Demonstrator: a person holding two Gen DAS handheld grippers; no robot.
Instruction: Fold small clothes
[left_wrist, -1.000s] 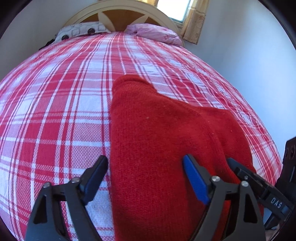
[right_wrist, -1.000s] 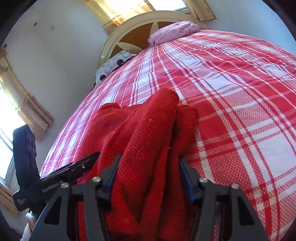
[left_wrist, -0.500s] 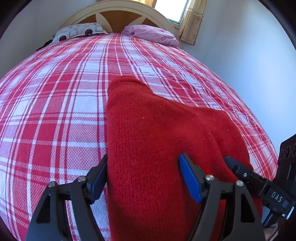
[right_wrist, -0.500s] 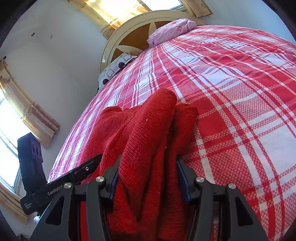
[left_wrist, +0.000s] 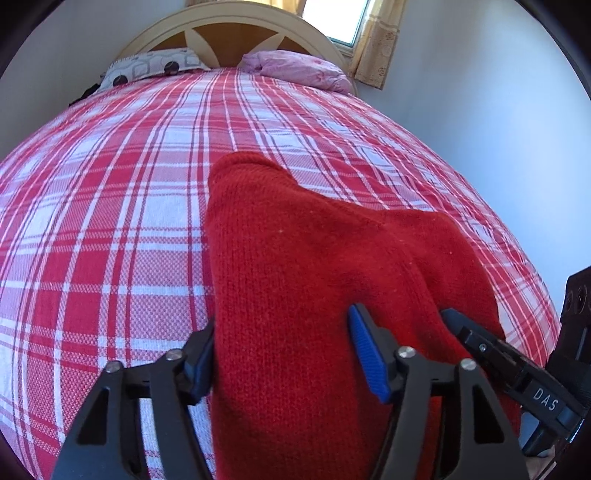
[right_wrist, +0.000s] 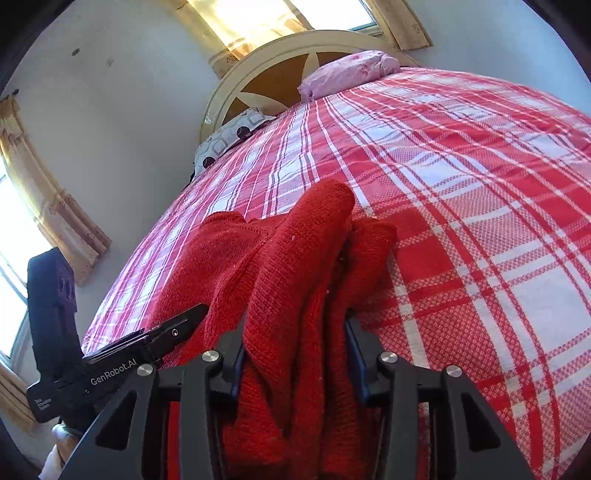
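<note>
My left tongs (left_wrist: 284, 354): gripping the red knit garment (left_wrist: 314, 266)
My right tongs (right_wrist: 295, 354): clamping its bunched folds
Bed (left_wrist: 110, 192): lying underneath

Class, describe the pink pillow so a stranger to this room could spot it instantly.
Start at the curved cream wooden headboard at the far end of the red-and-white checked bed. Two pillows lie against it. Yours is the plain pink crumpled pillow nearest the window, not the white pillow with dark circles.
</note>
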